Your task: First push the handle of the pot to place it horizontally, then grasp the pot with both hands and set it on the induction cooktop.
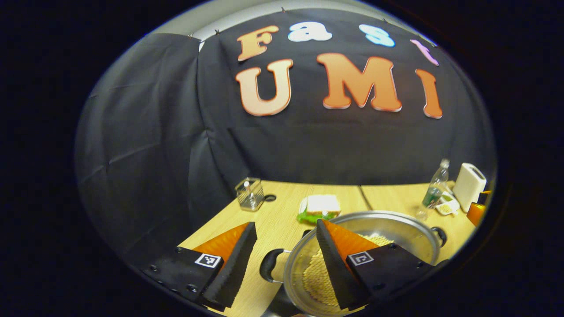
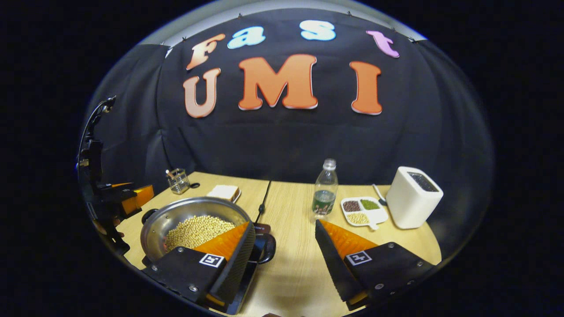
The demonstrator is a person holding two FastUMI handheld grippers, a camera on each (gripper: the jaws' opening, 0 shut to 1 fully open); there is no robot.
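**Item: steel pot of beans, both grippers spread at its handles**

Object. Round, shallow stainless-steel pot (image 1: 379,229) with two black loop handles, partly filled with pale dried beans (image 2: 198,232). It rests on a flat black induction cooktop (image 2: 260,246) on the light wooden table (image 2: 291,207).

Left gripper (image 1: 286,246): jaws wide apart, holding nothing. The near black loop handle (image 1: 269,265) lies in the gap between its fingers; its right-hand finger hangs over the pot's rim and beans.

Right gripper (image 2: 284,244): jaws wide apart, holding nothing. The pot sits ahead to its left, its other loop handle (image 2: 268,248) just beside the left-hand finger.

Handling, judged: rigid, smooth metal, likely slippery at the wall; loose beans add weight and would shift or spill if tilted. Take hold at the two loop handles, kept level.

View differences. Left gripper view: wrapped sandwich (image 1: 321,207) ahead. Right gripper view: white boxy appliance (image 2: 414,196), divided dish of grains (image 2: 363,210), and the other gripper (image 2: 128,198) far left. Both: clear plastic bottle (image 2: 325,187), glass container (image 1: 250,193).
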